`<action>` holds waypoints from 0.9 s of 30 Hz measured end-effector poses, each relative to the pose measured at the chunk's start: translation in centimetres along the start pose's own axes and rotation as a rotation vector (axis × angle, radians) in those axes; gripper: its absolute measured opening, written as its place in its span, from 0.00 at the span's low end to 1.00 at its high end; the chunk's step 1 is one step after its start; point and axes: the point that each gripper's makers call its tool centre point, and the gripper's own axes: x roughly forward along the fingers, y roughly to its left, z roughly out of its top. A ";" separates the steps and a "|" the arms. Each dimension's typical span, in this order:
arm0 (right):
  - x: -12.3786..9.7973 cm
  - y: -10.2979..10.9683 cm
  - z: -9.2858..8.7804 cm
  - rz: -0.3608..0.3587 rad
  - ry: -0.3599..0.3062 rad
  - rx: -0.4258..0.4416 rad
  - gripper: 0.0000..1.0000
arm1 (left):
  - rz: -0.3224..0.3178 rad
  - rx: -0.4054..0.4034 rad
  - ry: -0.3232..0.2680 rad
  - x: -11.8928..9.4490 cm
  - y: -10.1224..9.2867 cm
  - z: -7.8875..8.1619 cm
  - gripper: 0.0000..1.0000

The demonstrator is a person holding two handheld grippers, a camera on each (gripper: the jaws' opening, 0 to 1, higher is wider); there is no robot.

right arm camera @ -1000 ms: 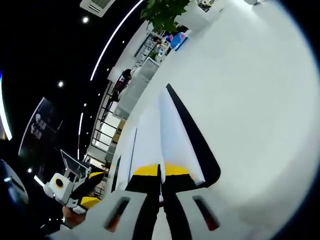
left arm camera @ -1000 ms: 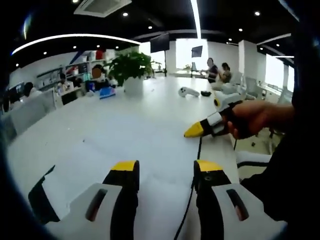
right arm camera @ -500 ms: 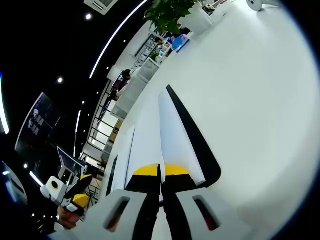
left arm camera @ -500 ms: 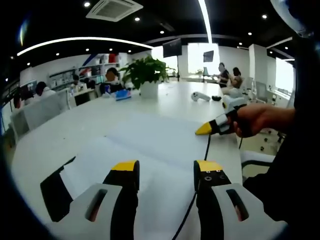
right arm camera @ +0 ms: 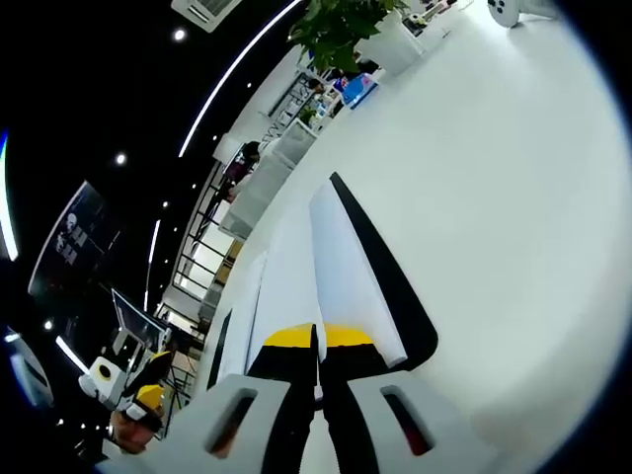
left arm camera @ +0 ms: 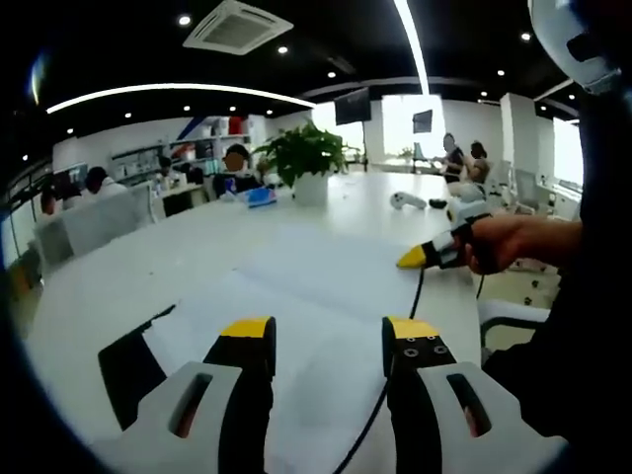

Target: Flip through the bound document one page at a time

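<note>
Currently the right hand-held gripper [right arm camera: 318,341] is clamped shut on a raised white paper page [right arm camera: 346,272] of the black-backed bound document [left arm camera: 296,326], which lies open on the white bench [left arm camera: 197,247]. Lifting one edge likely separates a single sheet. At 6 o'clock in the left gripper view, the left hand-held gripper [left arm camera: 326,331] hovers with jaws apart over the pages, probably ready to steady them.
</note>
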 end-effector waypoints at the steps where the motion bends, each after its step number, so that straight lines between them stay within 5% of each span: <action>1: 0.0 0.0 0.0 -0.001 0.000 -0.006 0.01 | 0.012 -0.011 -0.006 -0.3 0.3 -0.1 0.45; 6: 0.0 -0.1 0.0 -0.003 -0.007 -0.004 0.01 | 0.057 -0.061 -0.029 -1.6 1.7 -0.3 0.45; 15: 0.1 0.2 -0.1 -0.008 -0.008 -0.006 0.01 | 0.099 -0.020 -0.066 -3.5 2.5 0.7 0.42; 27: 0.3 1.2 -0.6 -0.006 -0.014 -0.018 0.01 | 0.127 -0.010 -0.138 -5.3 2.0 0.8 0.42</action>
